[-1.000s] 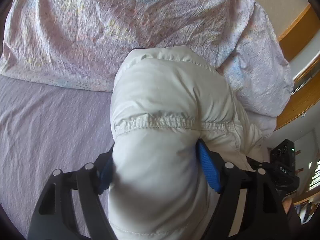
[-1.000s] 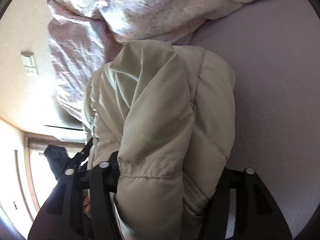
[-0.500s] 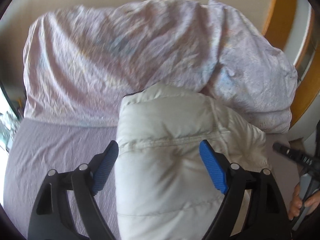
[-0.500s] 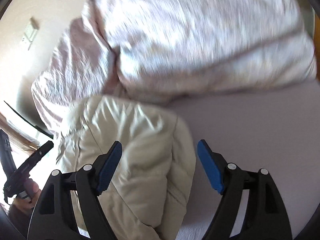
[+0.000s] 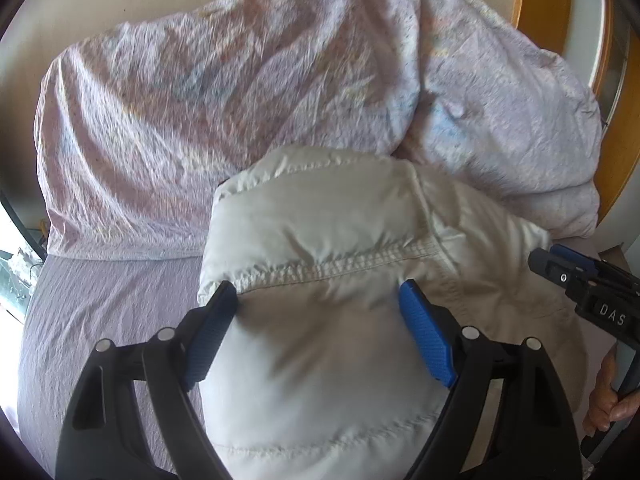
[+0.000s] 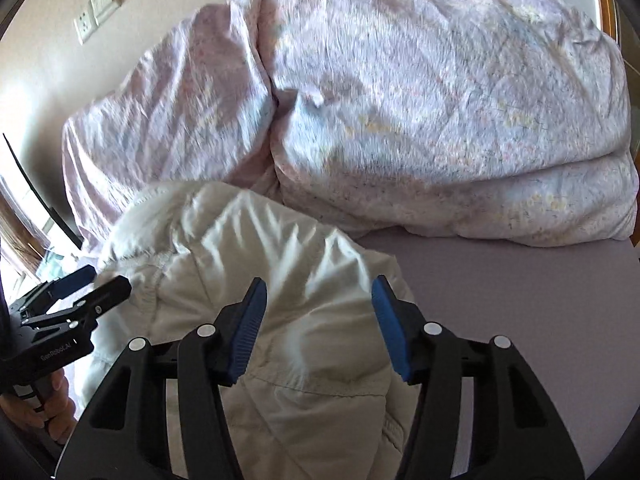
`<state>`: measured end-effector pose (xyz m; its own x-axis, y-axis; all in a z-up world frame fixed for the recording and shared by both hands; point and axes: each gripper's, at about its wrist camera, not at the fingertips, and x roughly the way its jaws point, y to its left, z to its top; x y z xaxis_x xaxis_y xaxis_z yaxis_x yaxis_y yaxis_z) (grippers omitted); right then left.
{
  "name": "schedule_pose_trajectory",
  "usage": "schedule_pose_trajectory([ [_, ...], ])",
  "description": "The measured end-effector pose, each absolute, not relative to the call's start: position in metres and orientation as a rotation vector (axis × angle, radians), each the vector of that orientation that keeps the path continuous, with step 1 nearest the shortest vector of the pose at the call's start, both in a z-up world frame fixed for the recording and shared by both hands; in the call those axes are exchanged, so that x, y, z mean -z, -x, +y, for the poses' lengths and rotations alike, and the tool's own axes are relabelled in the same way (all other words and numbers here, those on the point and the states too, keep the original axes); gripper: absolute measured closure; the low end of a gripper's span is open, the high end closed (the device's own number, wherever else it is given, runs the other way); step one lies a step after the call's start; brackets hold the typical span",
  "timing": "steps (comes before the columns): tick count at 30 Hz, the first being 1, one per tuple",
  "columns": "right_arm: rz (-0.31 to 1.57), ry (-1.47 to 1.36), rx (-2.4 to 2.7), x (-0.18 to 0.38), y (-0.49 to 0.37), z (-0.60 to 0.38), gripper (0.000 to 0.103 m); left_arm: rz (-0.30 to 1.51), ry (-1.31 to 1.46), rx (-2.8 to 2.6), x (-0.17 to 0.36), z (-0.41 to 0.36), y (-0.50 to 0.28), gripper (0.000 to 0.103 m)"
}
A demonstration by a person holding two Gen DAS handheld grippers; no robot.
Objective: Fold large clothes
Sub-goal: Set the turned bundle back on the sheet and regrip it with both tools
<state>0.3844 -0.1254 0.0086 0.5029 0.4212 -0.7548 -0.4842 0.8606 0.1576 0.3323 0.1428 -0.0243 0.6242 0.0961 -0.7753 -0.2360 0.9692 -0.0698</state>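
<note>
A cream padded jacket (image 5: 320, 236) lies bundled on the lilac bed sheet (image 5: 100, 320), against the duvet. My left gripper (image 5: 318, 320) hangs over its near end, the jaws opening. The jacket bulges up between the blue pads (image 5: 424, 336), which do not squeeze it. In the right wrist view the same jacket (image 6: 240, 240) lies below my right gripper (image 6: 318, 320), whose jaws are closing with the cloth behind them and not pinched. Each gripper shows in the other's view: the right gripper (image 5: 552, 256) at the jacket's right edge, the left gripper (image 6: 106, 280) at its left edge.
A crumpled pale floral duvet (image 5: 200, 120) is heaped along the wall behind the jacket, also the duvet (image 6: 440, 120) in the right view. Bare sheet (image 6: 500, 300) lies right of the jacket. A wall socket (image 6: 96, 8) is on the wall, a wooden frame (image 5: 544, 0) at the far right.
Both grippers were shut on the jacket a second ago. They have let go, lifted and rolled level. The jacket now rests on the bed.
</note>
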Motion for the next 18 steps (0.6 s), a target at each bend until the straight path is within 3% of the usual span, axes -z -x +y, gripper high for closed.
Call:
schedule_pose_trajectory([
  [7, 0.913, 0.109, -0.530, 0.023, -0.382, -0.123, 0.046, 0.853, 0.179, -0.187, 0.037, 0.150, -0.336, 0.006],
  [18, 0.939, 0.074, -0.543, 0.047, -0.388, -0.115, 0.043, 0.830, 0.229, -0.178, 0.055, 0.159, -0.339, 0.002],
])
